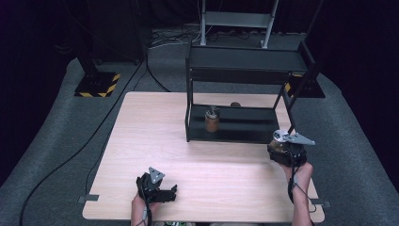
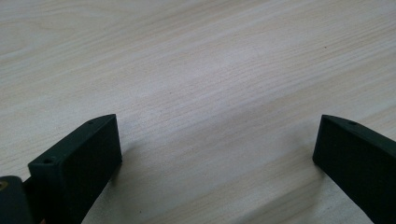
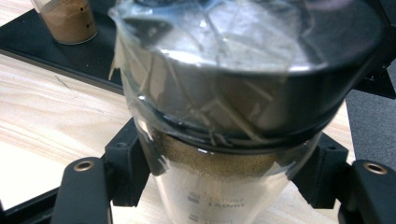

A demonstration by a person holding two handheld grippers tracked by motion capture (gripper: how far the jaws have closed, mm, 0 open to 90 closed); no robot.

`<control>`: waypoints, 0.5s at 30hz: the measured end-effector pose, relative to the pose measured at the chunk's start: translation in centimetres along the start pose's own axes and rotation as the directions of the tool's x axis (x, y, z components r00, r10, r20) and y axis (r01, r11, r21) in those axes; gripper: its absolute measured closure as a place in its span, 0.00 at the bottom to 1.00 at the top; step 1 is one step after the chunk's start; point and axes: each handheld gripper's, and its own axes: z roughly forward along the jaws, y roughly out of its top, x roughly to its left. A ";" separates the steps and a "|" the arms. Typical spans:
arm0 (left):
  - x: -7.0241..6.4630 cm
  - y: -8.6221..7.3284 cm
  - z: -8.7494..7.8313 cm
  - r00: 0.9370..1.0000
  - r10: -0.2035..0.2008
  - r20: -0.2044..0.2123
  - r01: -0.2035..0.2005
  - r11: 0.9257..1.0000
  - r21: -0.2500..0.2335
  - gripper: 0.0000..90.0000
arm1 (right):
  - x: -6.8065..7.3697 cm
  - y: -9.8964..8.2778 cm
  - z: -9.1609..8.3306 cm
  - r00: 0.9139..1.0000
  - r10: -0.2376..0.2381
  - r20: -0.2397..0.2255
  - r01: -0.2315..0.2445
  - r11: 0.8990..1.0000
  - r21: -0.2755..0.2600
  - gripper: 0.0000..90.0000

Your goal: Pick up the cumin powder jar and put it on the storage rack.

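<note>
My right gripper (image 3: 224, 175) is shut on a glass jar (image 3: 219, 107) of brown powder with a black lid wrapped in clear film. In the high view this right gripper (image 1: 285, 151) stands at the front right corner of the black rack (image 1: 244, 129). A second jar of brown powder (image 1: 211, 121) stands on the rack's lower shelf, and it appears in the right gripper view as the second jar (image 3: 67, 18) at the top left. My left gripper (image 1: 162, 190) rests near the table's front edge. Its jaws are wide open over bare wood, with nothing inside the left gripper (image 2: 217, 140).
The rack has a black upper shelf (image 1: 247, 59) on thin posts. A small dark round object (image 1: 235, 104) lies on the table behind the rack. The light wooden table (image 1: 150, 132) stands on grey carpet with cables and a hazard-striped base (image 1: 96, 84).
</note>
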 end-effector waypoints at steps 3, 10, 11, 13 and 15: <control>0.0 0.0 0.0 1.000 0.000 0.000 0.000 1.000 0.000 0.01 | 0.0 0.2 0.2 1.000 -0.005 -0.003 0.005 1.000 0.003 0.33; 0.0 0.0 0.0 1.000 0.000 0.000 0.000 1.000 0.000 0.01 | -0.2 0.8 0.6 1.000 -0.011 -0.010 0.011 1.000 0.012 0.33; 0.0 0.0 0.0 1.000 0.000 0.000 0.000 1.000 0.000 0.01 | -0.2 0.9 0.6 1.000 -0.011 -0.011 0.011 1.000 0.013 0.33; 0.0 0.0 0.0 1.000 0.000 0.000 0.000 1.000 0.000 0.01 | -0.2 1.1 0.8 1.000 -0.014 -0.011 0.014 1.000 0.015 0.33; 0.0 0.0 0.0 1.000 0.000 0.000 0.000 1.000 0.000 0.01 | -0.2 1.2 0.9 1.000 -0.016 -0.012 0.016 1.000 0.017 0.33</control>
